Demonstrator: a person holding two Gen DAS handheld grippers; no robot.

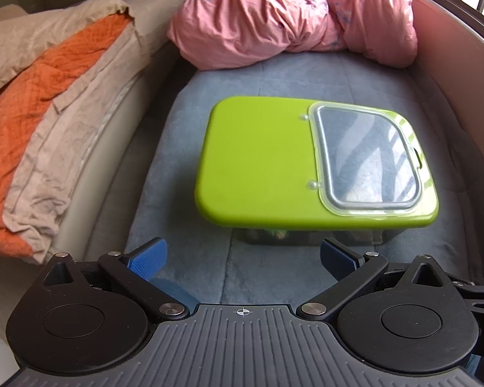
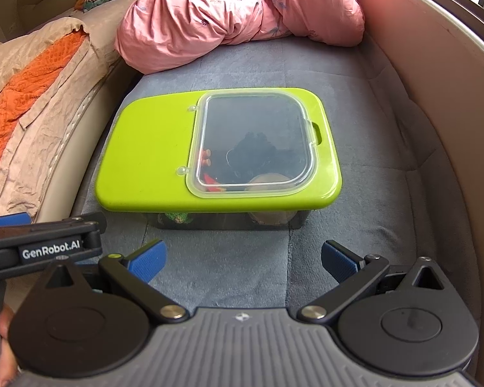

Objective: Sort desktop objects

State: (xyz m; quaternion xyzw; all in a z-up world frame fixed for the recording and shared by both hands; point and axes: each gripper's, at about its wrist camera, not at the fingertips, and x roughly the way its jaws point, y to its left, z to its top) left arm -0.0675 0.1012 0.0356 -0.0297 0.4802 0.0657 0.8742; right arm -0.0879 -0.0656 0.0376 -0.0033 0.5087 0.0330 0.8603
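A storage box with a lime-green lid (image 1: 258, 161) sits on a grey-blue mat (image 1: 193, 258); it also shows in the right wrist view (image 2: 151, 154). The lid's clear hatch (image 2: 255, 142) is shut, and small objects show dimly through it. My left gripper (image 1: 242, 256) is open and empty, just short of the box's near side. My right gripper (image 2: 243, 258) is open and empty, also short of the box. The left gripper's body (image 2: 42, 245) shows at the left edge of the right wrist view.
A crumpled pink quilt (image 1: 290, 16) lies behind the box. Orange and beige bedding (image 1: 48, 96) is piled on the left. A curved padded wall (image 2: 435, 80) bounds the mat on the right.
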